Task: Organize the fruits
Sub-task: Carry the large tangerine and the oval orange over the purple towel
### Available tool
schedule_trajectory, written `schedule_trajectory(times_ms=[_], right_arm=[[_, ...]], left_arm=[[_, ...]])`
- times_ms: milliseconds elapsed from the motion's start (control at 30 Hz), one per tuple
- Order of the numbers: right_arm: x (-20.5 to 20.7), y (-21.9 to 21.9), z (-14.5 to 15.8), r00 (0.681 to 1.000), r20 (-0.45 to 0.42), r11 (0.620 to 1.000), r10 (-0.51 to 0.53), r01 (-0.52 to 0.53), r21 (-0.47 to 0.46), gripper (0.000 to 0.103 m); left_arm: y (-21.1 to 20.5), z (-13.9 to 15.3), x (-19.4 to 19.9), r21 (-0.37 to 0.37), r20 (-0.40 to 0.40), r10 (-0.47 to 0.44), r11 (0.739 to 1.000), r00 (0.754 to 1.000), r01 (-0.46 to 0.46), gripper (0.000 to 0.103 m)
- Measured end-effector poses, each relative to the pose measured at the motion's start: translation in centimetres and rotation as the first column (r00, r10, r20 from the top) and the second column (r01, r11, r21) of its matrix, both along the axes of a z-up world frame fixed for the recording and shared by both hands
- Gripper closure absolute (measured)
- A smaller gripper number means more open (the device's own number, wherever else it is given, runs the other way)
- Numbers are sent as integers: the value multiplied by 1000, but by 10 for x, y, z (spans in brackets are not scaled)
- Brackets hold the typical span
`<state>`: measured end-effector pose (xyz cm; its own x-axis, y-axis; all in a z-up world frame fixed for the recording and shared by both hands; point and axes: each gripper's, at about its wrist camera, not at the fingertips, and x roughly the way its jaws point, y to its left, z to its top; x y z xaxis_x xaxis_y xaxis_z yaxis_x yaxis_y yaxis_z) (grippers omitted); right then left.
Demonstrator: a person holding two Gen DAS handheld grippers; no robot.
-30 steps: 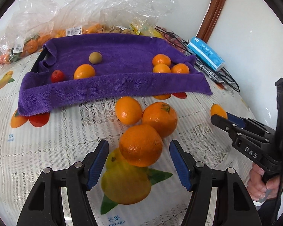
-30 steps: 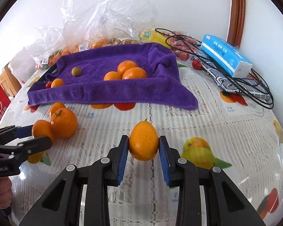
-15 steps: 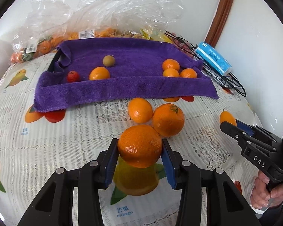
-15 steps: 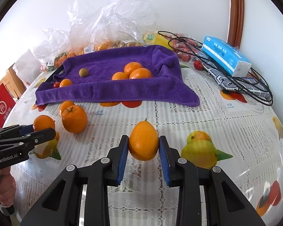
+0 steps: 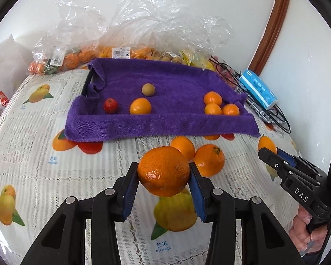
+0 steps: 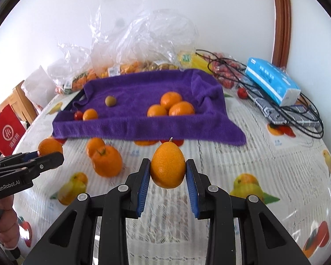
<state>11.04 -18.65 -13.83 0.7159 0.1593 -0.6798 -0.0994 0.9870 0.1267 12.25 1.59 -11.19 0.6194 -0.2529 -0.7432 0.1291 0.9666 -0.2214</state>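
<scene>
Already both jaws are clamped — left gripper (image 5: 163, 174) on a mandarin (image 5: 163, 171), right gripper (image 6: 167, 172) on a kumquat (image 6: 168, 168) — and either round, smooth-skinned fruit could slip out before reaching the purple towel (image 5: 176, 86).

A worktop (image 6: 264, 154) under a white lace cloth printed with fruit pictures. At its far right lies a blue tissue pack (image 6: 273, 80) on a tangle of black cables (image 6: 298, 112). Off the left edge stands a red paper bag (image 6: 8, 132) with white characters. A brown wooden frame (image 6: 281, 19) rises against the white wall.
</scene>
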Motion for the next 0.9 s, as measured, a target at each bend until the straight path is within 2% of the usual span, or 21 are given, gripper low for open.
schedule_trajectory(times_ms=[433, 733, 900], right_arm=[[37, 15, 35, 997, 79, 1000, 8, -9, 12, 71], [72, 15, 50, 994, 112, 1000, -7, 4, 29, 71], [93, 18, 56, 992, 124, 1000, -8, 5, 21, 71]], left_arm=[[16, 23, 33, -39, 39, 63, 997, 997, -61, 61], [22, 42, 66, 0, 104, 95, 995, 990, -95, 61], [28, 44, 83, -20, 101, 103, 995, 990, -102, 61]])
